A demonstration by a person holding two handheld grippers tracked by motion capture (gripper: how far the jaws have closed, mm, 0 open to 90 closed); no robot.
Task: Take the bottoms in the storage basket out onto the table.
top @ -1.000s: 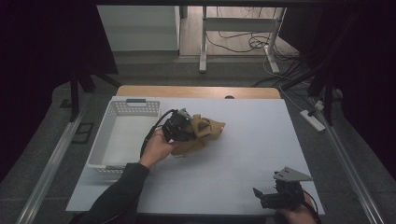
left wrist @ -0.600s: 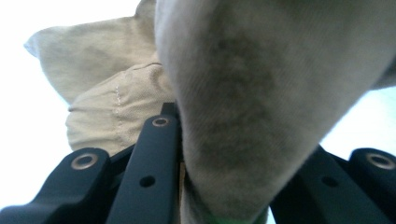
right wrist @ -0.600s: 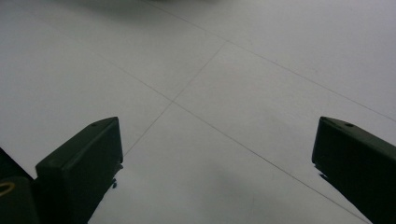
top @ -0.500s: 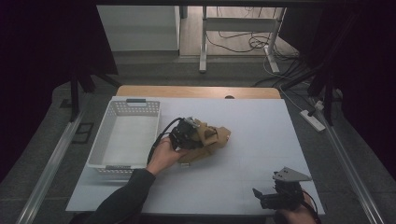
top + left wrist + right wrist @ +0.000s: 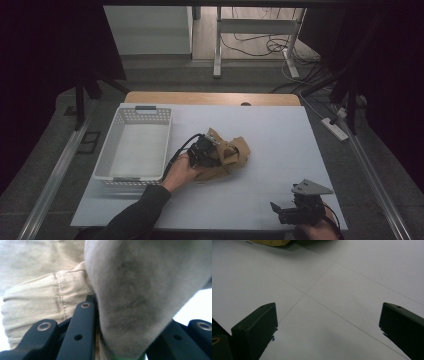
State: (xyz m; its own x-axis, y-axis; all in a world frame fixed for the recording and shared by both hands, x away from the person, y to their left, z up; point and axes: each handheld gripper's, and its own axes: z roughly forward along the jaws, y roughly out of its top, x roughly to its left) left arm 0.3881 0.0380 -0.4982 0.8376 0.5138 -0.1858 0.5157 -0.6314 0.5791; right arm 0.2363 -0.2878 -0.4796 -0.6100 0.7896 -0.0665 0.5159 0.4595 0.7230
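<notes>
Left tongs are clamped on the tan cloth, bunched just ahead of them. It is soft, light, limp; grip a folded seam. Right tongs stand apart, idle above the surface.

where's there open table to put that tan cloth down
Bare patches: the far right of the white table, beyond the tan cloth, and the near middle between the left gripper and the right gripper. The white basket is empty too. It is crowded where cloth, hand and basket meet.
</notes>
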